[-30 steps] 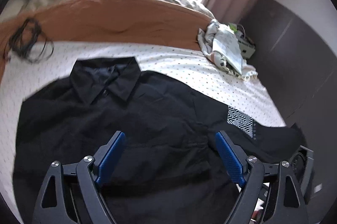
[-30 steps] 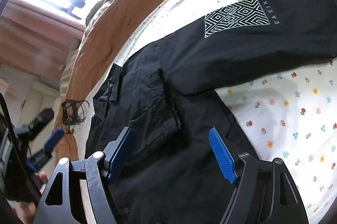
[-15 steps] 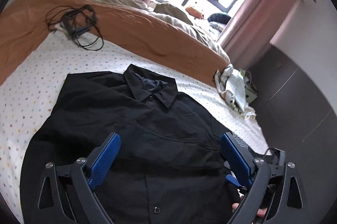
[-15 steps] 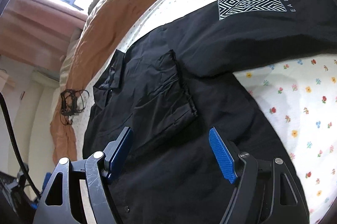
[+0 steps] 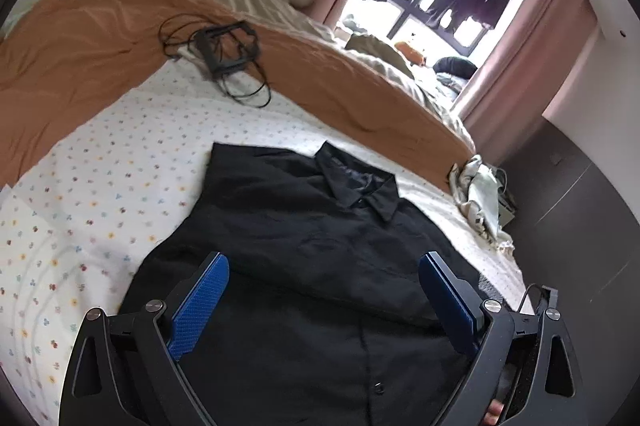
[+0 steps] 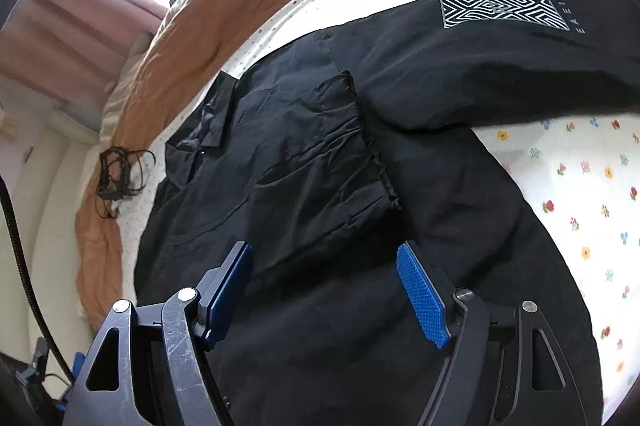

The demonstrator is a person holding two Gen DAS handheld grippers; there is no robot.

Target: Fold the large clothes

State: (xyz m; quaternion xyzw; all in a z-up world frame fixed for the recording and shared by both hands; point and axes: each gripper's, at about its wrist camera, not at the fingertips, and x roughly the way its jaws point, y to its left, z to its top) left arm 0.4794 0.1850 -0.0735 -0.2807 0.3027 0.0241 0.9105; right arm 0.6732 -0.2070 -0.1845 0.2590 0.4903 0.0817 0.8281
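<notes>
A large black collared button shirt [image 5: 320,246] lies front-up on the flowered bed sheet [image 5: 100,193], collar toward the orange blanket. It also shows in the right wrist view [image 6: 304,177], with one sleeve folded across the chest. My left gripper [image 5: 324,286] is open and empty above the shirt's lower front. My right gripper [image 6: 326,278] is open and empty above the shirt's lower part. A black garment with a white geometric print [image 6: 504,5] lies beside the shirt, overlapping its right side.
An orange blanket [image 5: 80,37] runs along the far side of the bed. A black cable bundle [image 5: 228,53] lies on it. A crumpled pale cloth [image 5: 480,197] sits at the bed's right edge by a dark wall. Curtains and a bright window are behind.
The left gripper has pulled back and swung left, so more of the bed and the shirt's left side shows. The right gripper has moved in slightly over the shirt. Both stay open.
</notes>
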